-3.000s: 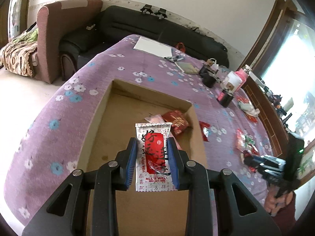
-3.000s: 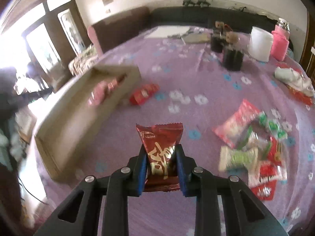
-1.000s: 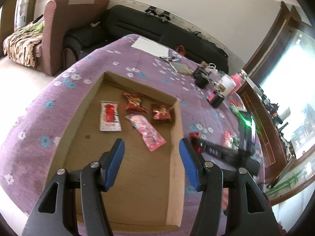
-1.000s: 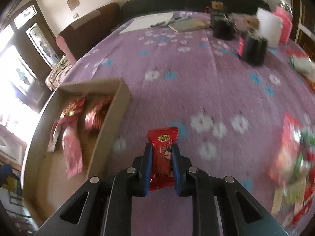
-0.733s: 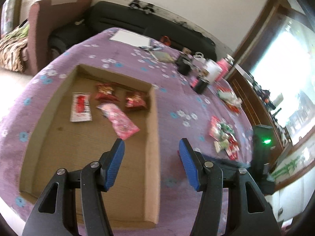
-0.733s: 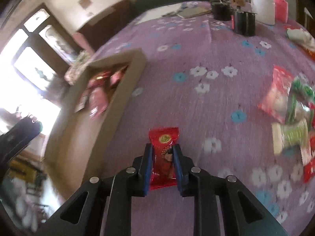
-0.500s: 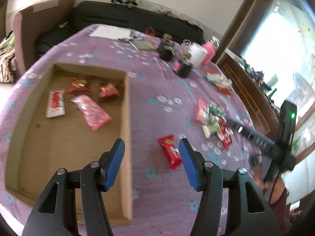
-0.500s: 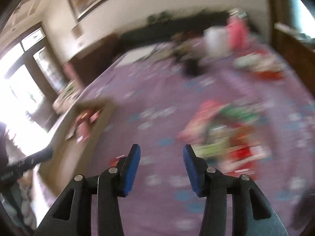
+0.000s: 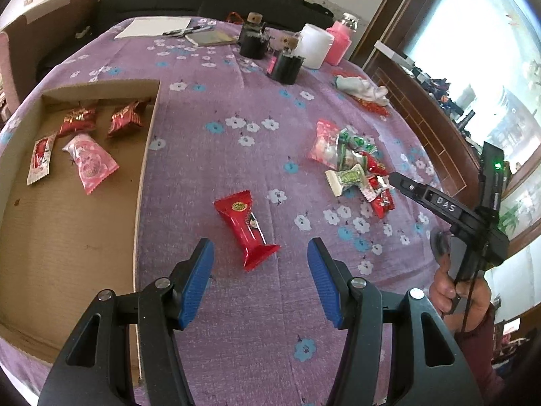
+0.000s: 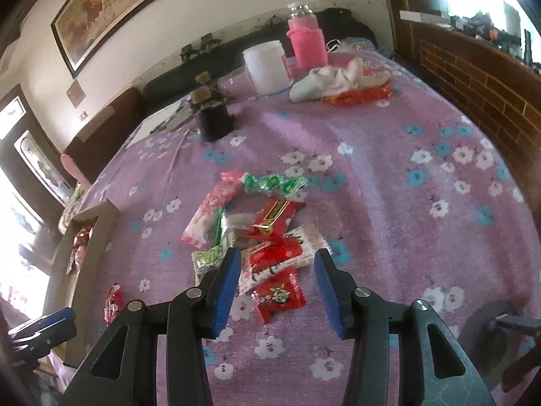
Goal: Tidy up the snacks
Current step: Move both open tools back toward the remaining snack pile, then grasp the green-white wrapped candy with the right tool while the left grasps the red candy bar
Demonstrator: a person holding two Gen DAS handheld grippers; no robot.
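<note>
Table (image 9: 209,94) under a purple cloth with a blue and white flower print. Directly on it: open cardboard box (image 9: 148,135) at the left edge; one red packet (image 9: 248,225) lying alone just right of the box; loose snack pile (image 9: 355,169) of red, green and pink wrappers further right. At the far end: two black pots (image 9: 285,66), white tub (image 9: 314,49), pink bottle (image 9: 339,45), white cloth (image 9: 363,88), paper sheet (image 9: 152,27), pen (image 9: 187,30) and notebook (image 9: 211,38).

Snacks in two camps on my table.
Four sit in the box (image 9: 142,169) at left; one packet (image 9: 247,226) lies between it and the pile (image 9: 355,172) at right.
</note>
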